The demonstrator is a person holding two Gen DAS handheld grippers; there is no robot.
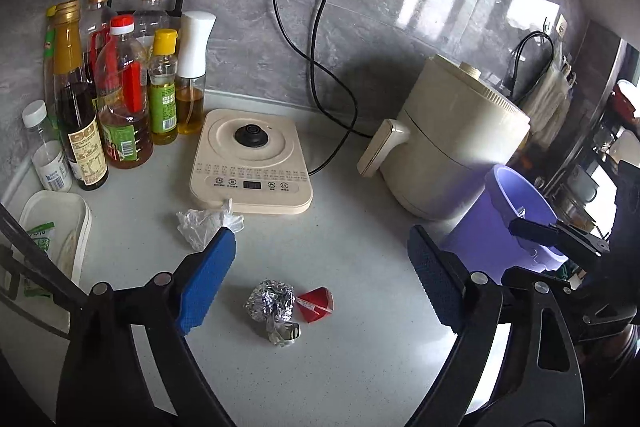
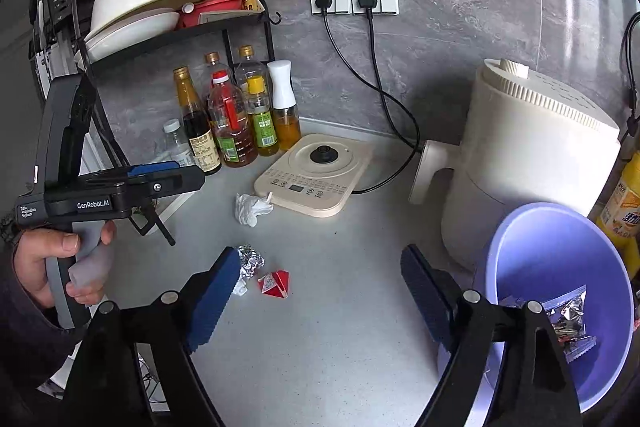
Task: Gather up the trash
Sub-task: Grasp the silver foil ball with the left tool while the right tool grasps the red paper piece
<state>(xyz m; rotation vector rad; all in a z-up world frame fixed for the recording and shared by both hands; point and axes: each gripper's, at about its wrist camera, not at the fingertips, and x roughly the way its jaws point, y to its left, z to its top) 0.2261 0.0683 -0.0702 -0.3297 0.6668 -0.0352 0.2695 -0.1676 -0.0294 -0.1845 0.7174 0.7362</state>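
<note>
A crumpled foil ball (image 1: 270, 301) lies on the grey counter with a red wrapper (image 1: 316, 305) touching its right side and a clear plastic scrap (image 1: 284, 333) just in front. My left gripper (image 1: 320, 279) hovers open over them, holding nothing. A crumpled white tissue (image 1: 204, 225) sits by the left blue pad. In the right wrist view my right gripper (image 2: 320, 291) is open and empty, with the foil ball (image 2: 250, 261) and red wrapper (image 2: 276, 283) ahead to its left. The purple bin (image 2: 560, 259) at right holds several wrappers (image 2: 568, 319).
A cream kettle base (image 1: 252, 155) and a cream air fryer (image 1: 452, 147) stand behind the trash, with cords to the wall sockets. Several oil and sauce bottles (image 1: 120, 95) crowd the back left beside a white tray (image 1: 52, 227). A hand (image 2: 44, 263) holds the left gripper.
</note>
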